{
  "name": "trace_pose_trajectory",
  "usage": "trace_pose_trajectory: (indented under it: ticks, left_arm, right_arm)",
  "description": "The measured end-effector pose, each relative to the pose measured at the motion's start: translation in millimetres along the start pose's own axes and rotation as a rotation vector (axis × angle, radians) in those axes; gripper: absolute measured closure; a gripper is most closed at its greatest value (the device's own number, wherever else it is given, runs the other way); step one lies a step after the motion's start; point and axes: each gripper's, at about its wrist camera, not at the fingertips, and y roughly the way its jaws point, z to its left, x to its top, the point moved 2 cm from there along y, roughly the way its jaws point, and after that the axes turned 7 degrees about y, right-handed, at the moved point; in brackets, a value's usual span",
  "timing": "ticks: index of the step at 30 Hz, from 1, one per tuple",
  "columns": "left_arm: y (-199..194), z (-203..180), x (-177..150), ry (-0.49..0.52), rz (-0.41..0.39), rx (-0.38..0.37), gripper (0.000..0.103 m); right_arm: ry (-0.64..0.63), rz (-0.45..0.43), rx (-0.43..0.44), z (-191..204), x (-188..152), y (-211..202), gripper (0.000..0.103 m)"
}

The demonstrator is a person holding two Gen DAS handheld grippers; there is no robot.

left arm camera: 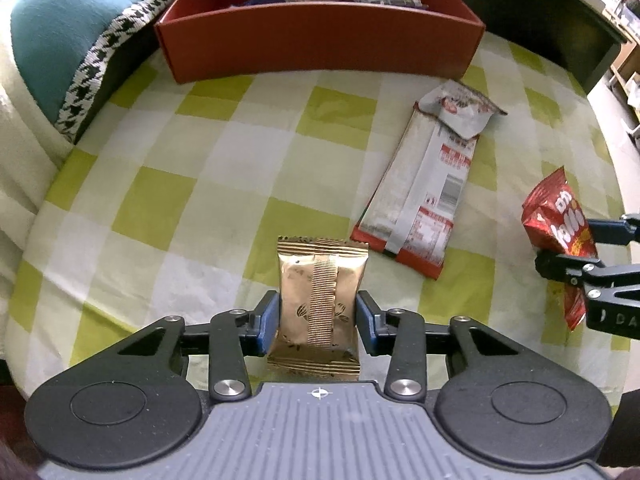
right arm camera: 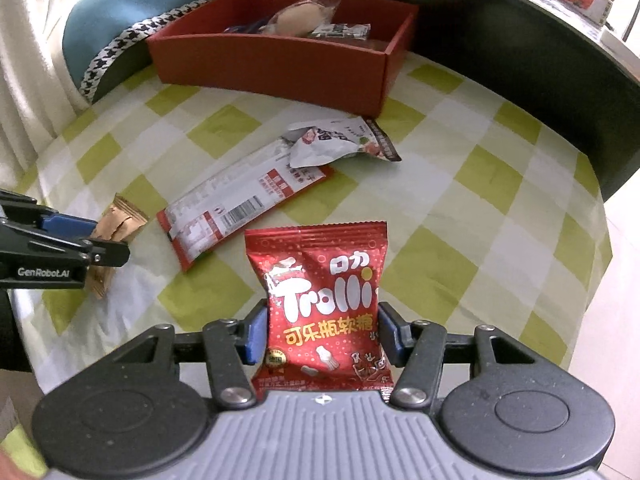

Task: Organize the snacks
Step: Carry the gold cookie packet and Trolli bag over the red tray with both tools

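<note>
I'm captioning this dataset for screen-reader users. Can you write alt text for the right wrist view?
The right gripper is shut on a red Trolli candy packet above a green-and-white checked cloth. Behind lie a long flat wrapper, a crumpled white packet and a red box holding snacks; at left, the left gripper grips a gold packet.

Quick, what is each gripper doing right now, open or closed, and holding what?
Left gripper: closed on the gold snack packet.
Right gripper: closed on the red Trolli gummy packet.

Checked green-and-white cloth [left arm camera: 248,152] under red box [left arm camera: 320,46], long packet [left arm camera: 416,200].
</note>
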Motion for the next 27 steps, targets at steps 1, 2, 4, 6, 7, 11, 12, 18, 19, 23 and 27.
trace_pose_trajectory:
  ticks: [1,2,4,6,7,11,12,18,19,23,27]
  left_arm:
    - [-0.5,-0.3,1.4,-0.003,-0.004,-0.003,0.054]
    - [-1.5,-0.3,3.2,-0.006,-0.011,-0.007,0.054]
    - [-3.2,-0.7,7.5,-0.012,-0.024,-0.014,0.054]
    - [-4.3,0.5,11.4,-0.019,-0.035,-0.015,0.054]
    - [-4.3,1.3,13.8,-0.024,-0.038,-0.015,0.054]
    - [-3.0,3.4,21.8,-0.036,-0.051,-0.010,0.054]
    - [-3.1,3.6,23.6,-0.038,-0.055,-0.009,0.054]
    - [-2.4,2.9,35.3,-0.048,-0.073,0.000,0.054]
    - [-2.3,3.0,37.7,-0.048,-0.077,0.001,0.054]
    - [-3.6,3.0,48.0,-0.050,-0.097,0.005,0.054]
    - [-4.8,3.8,57.4,-0.047,-0.115,0.015,0.054]
  right_arm:
    - [0.003,-0.003,0.002,-0.2,2.2,-0.2,0.046]
    - [0.005,-0.005,0.004,-0.5,4.1,-0.4,0.046]
    - [0.008,-0.010,0.007,-0.8,8.8,0.0,0.046]
    - [0.008,-0.015,0.011,-0.8,13.8,0.7,0.046]
    - [0.007,-0.019,0.012,-0.5,16.7,1.1,0.046]
    - [0.011,-0.032,0.019,0.5,27.8,2.1,0.046]
    - [0.011,-0.035,0.021,0.8,30.4,2.5,0.046]
    - [0.004,-0.054,0.026,4.8,45.8,4.6,0.046]
    - [0.005,-0.057,0.028,5.4,48.6,5.0,0.046]
    - [0.006,-0.069,0.039,7.8,57.3,5.7,0.046]
    - [0.010,-0.082,0.038,7.5,66.1,6.4,0.046]
